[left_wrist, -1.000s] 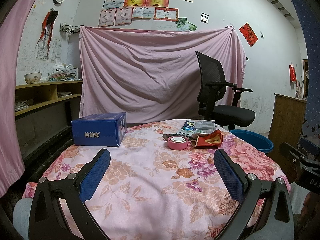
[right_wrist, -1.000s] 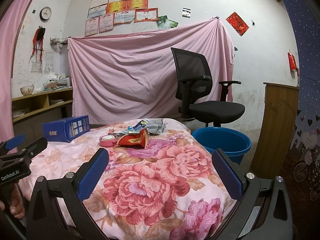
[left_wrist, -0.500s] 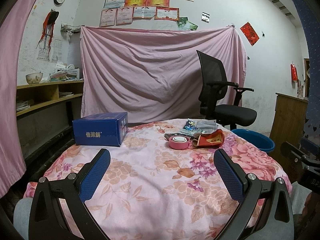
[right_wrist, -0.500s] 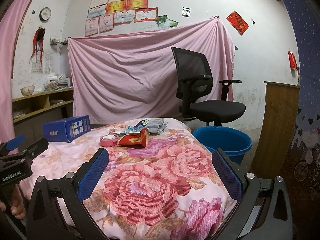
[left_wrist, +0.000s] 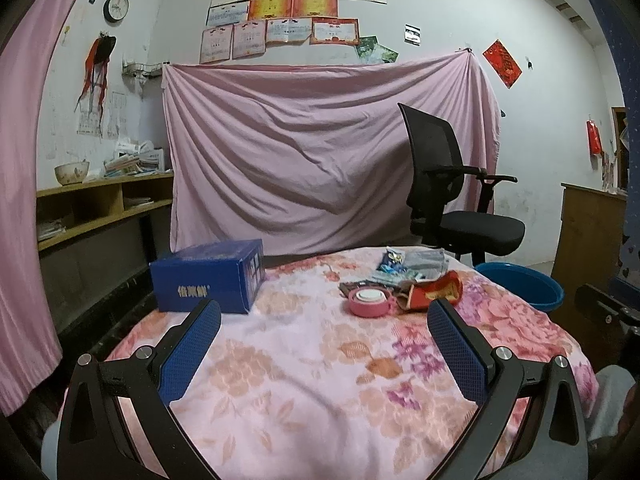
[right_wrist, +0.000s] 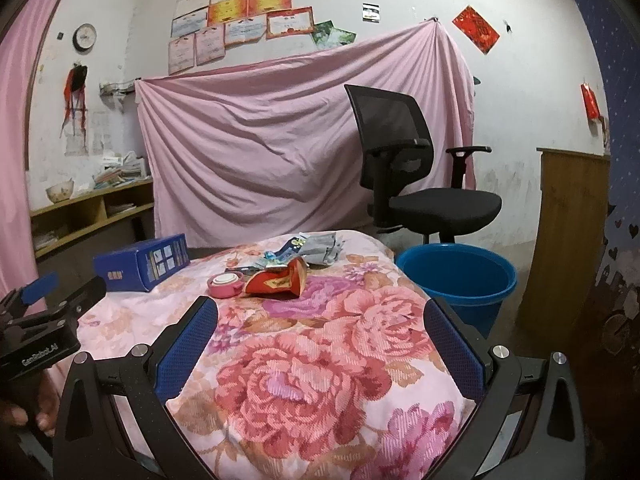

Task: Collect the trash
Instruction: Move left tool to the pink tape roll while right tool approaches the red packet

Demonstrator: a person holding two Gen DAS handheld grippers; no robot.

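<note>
A small heap of trash lies at the far side of the round table with the floral cloth (left_wrist: pixel 320 380): a crumpled red packet (left_wrist: pixel 434 292) (right_wrist: pixel 280 280), a pink round lid (left_wrist: pixel 368 300) (right_wrist: pixel 225 282), and grey and blue wrappers (left_wrist: pixel 412 262) (right_wrist: pixel 316 246) behind them. My left gripper (left_wrist: pixel 324 344) stands open near the table's front edge, well short of the heap, with nothing between its fingers. My right gripper (right_wrist: pixel 320 340) is open too, over the table's right part, also empty. The left gripper's body (right_wrist: pixel 40 320) shows at the left of the right wrist view.
A blue cardboard box (left_wrist: pixel 208 276) (right_wrist: pixel 142 262) sits on the table's left. A blue plastic bucket (right_wrist: pixel 456 276) (left_wrist: pixel 520 286) stands on the floor right of the table. Behind it are a black office chair (right_wrist: pixel 412 176), a wooden cabinet (right_wrist: pixel 568 232), and shelves (left_wrist: pixel 100 208) at the left.
Both grippers stay open and nearly still; the left wrist view has shifted very slightly. Nothing on the table has moved.
</note>
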